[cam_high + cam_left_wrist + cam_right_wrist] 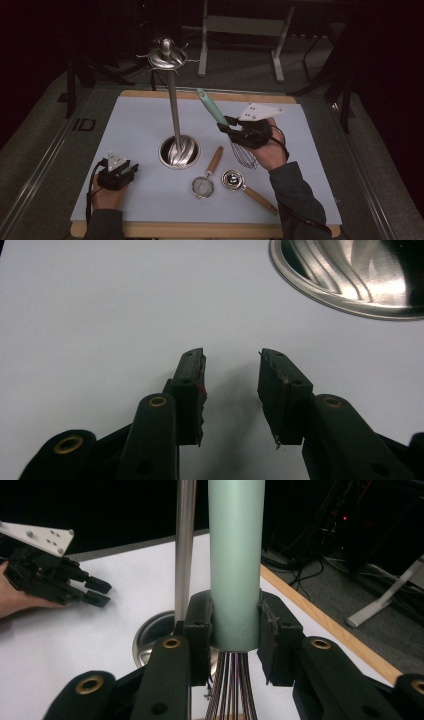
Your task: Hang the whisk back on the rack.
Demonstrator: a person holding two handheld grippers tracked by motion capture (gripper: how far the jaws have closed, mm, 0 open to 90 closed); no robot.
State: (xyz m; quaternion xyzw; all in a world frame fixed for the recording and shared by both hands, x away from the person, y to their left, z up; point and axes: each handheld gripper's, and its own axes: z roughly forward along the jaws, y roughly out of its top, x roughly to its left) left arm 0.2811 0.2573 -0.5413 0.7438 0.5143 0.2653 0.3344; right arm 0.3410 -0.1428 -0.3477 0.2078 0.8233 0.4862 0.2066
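Note:
My right gripper (226, 125) (235, 625) is shut on the mint-green handle of a whisk (212, 107) (236, 555), held above the table with the wire head (244, 154) pointing down toward me. A tall steel utensil stand (172, 100) rises from its round base (178, 151) at the table's middle, with hooks around its top (167, 56). Its pole (185, 550) stands just behind the whisk. My left gripper (134, 170) (231, 380) rests open on the white mat at the near left, nothing between its jaws. The stand's base rim (345, 295) lies ahead of it.
A small mesh strainer with a wooden handle (208, 175) and a steel measuring spoon with a wooden handle (245, 187) lie on the white mat (140, 125) in front of the stand. A wooden table edge (200, 230) frames the mat. Dark floor and furniture legs surround the table.

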